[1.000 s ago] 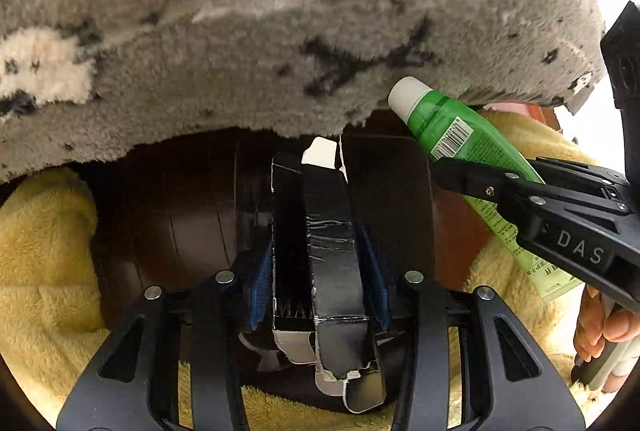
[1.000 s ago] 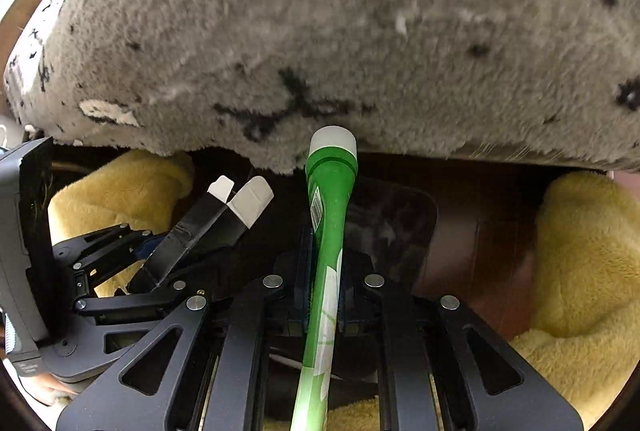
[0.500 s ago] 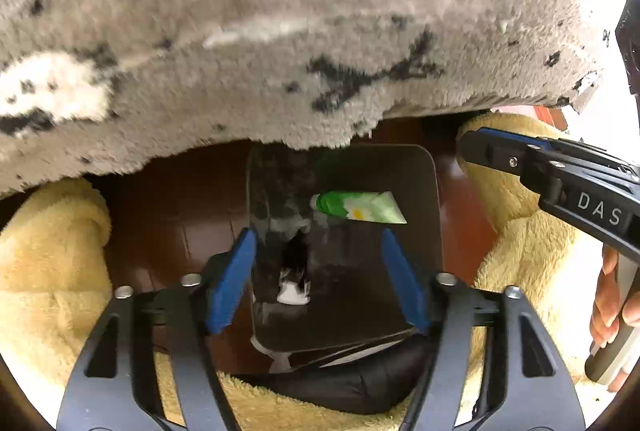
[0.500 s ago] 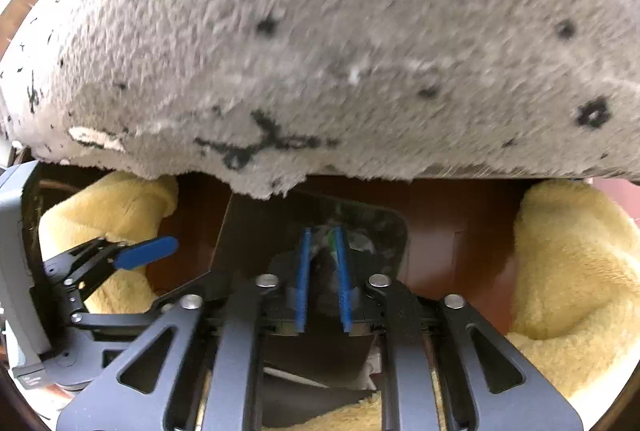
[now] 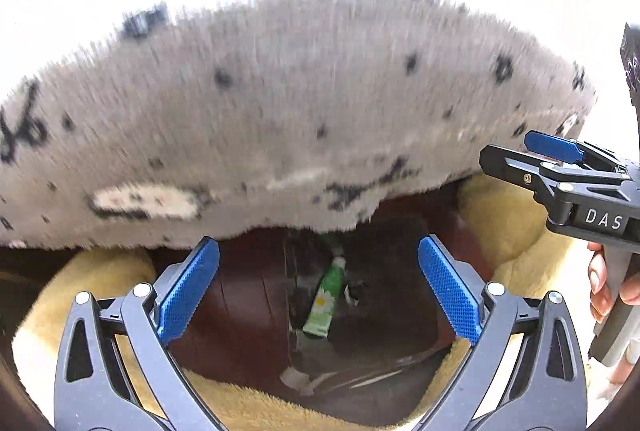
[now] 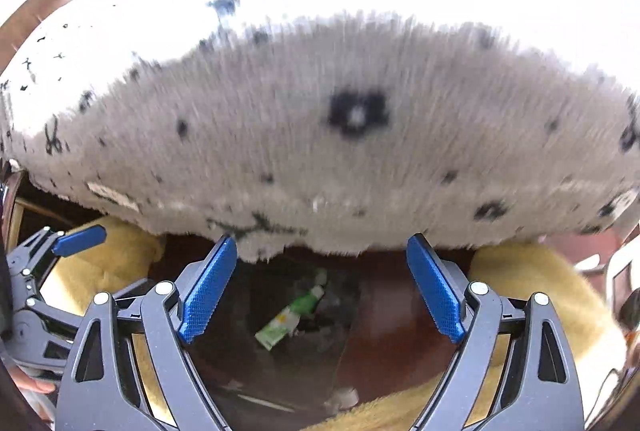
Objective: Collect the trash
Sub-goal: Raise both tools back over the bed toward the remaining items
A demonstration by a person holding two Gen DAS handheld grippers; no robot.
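grey fleece blanket [image 5: 280, 119]: It hangs over the far edge of the bin; I judge it could sag across the opening and catch the next item dropped. Its black marks are a pattern, not readable writing.
yellow plush throw [image 5: 504, 219]: It bunches around the bin on both sides. A light piece of trash could land on it instead of inside, or a finger could snag the pile on the next reach.
dark bin [image 5: 384, 311]: It stands on the brown floor below both grippers, its dark liner hard to see against the floor, so misjudging the rim is a risk.
left gripper [image 5: 319, 289]: Its jaws are opening, wide apart, with nothing between the blue pads.
right gripper [image 6: 322, 287]: Its jaws are opening too, empty. The letters "DAS" read on its body in the left wrist view.
green tube [image 5: 326, 301]: The task's thing lies inside the bin, white cap toward the blanket, beside a dark carton. It shows a daisy picture; any text is too small to read.
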